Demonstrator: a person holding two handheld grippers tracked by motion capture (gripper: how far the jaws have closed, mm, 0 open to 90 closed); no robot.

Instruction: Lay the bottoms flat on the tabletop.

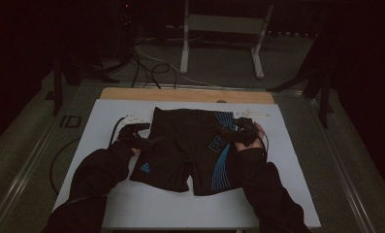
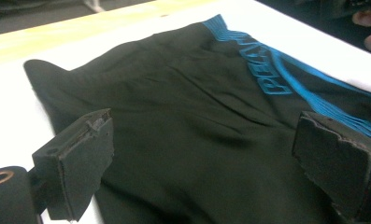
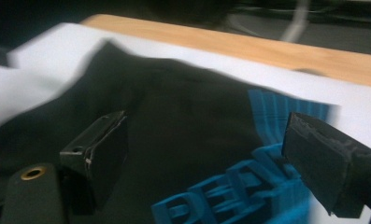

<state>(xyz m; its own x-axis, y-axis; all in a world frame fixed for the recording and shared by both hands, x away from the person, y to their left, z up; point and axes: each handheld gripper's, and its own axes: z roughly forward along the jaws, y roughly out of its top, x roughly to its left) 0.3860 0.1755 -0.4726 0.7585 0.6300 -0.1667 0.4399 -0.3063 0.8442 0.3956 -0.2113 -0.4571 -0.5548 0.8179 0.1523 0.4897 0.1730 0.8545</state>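
Shorts [image 1: 185, 145], black with blue stripes and blue lettering, lie spread flat on the white table [image 1: 103, 121], waistband toward the far side, legs toward the person. Left sleeve [image 1: 100, 170] comes in from the bottom left; left tool [image 1: 149, 142] sits at the shorts' left edge, just over the fabric. In the left gripper view its jaws stand wide apart with nothing between them but the black cloth [image 2: 188, 135] below; whether they touch it, cannot tell. Right tool [image 1: 229, 131] is over the blue striped side panel near the lettering, right hand [image 1: 250, 136] wrapped round it. Right gripper view is blurred; jaws spread wide, empty, blue letters [image 3: 234, 191] under them. Wooden strip [image 1: 185, 94] runs along the table's far edge. Cables [image 1: 146, 68] lie on the floor beyond.
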